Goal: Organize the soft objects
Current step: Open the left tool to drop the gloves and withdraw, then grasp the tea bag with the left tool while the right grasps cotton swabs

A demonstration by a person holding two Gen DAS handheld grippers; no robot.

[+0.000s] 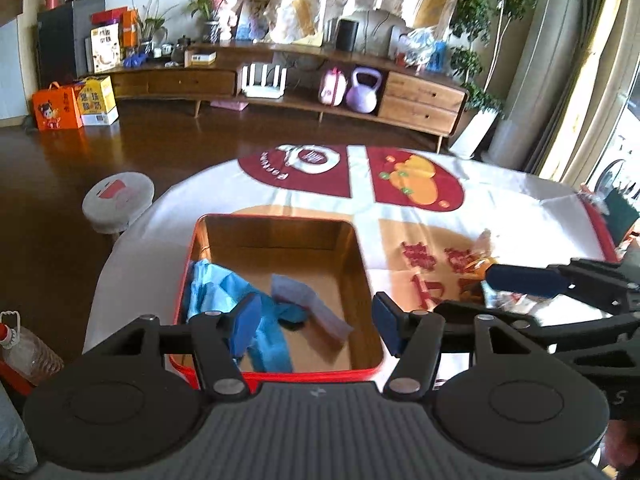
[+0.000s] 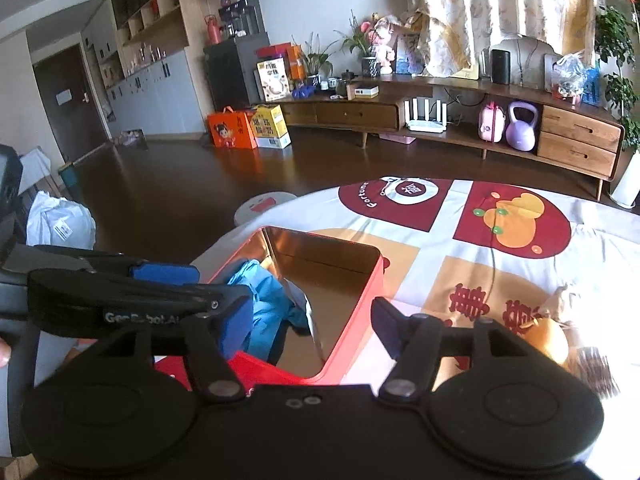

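Both claws hung above the near edge of the round worktop (image 1: 500, 196), which was covered by a white cloth printed with dark red and orange panels. The left claw (image 1: 316, 326) stood with its blue-padded fingers (image 1: 245, 320) well apart and nothing gripped between them, poised over the open red metal tin with a shiny gold inside (image 1: 280, 240). In that tin lay the crumpled light blue soft cloth (image 1: 218, 288), bunched against the left wall and trailing toward the near wall, with a pale folded sheet of paper or thin fabric (image 1: 308, 304) beside it on the tin's floor; I could not tell which it was. The right claw (image 2: 314, 322) was likewise parted, holding nothing, set just to the right of the tin, and the same blue cloth (image 2: 260, 296) showed past its left finger. From that side the left claw's black arm and blue pad (image 2: 166, 274) crossed in at the left. Well to the right of the tin, on the bare cloth, lay a small orange rounded soft thing (image 2: 548, 336) with a pale fabric piece and a brownish fringe next to it, too blurred to make out properly. Beyond the worktop stood a grey round stool (image 1: 118, 202) on the dark wooden floor.
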